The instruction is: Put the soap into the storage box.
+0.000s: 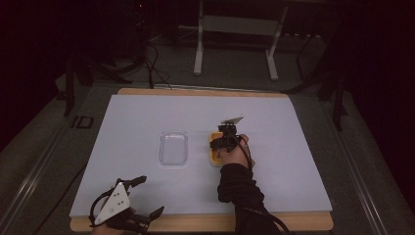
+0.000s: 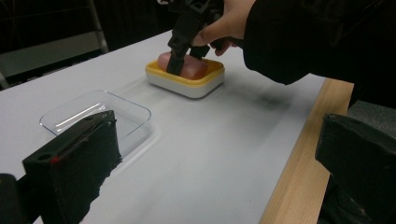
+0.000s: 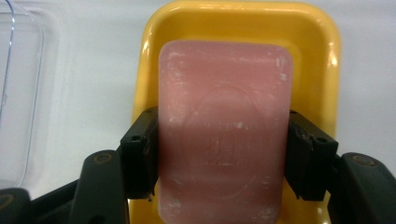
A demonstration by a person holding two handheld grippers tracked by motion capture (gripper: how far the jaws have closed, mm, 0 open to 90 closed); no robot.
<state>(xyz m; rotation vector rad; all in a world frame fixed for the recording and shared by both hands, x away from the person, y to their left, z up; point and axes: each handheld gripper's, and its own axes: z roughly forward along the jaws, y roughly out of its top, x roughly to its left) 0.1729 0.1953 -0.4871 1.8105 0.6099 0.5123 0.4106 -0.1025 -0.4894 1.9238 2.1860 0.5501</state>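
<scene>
Pink soap [image 3: 225, 140] lies in a yellow dish [image 3: 243, 28] on the white table [image 1: 147, 112], and our right tongs [image 3: 219, 154] are closed on it, one jaw pressed on each long side. The soap has not left the dish yet. A clear plastic tray [image 1: 173, 147] sits just beside the dish, on its left in the high view.

What could go wrong? We think soap is slippery, so it may slide out of the jaws if we lift fast or squeeze too softly. The jaws hold the soap near one end, so the far end could tip down. The dish might stick to the soap and come up too, then drop.

Our right hand [image 1: 235, 154] reaches forward over the dish, with the tongs pointing down into it. The dark sleeve [image 1: 240, 191] runs back toward the near edge of the table.

Our left tongs [image 1: 134, 200] rest near the front left edge, well apart from the dish. Their jaws are spread wide and hold nothing.
</scene>
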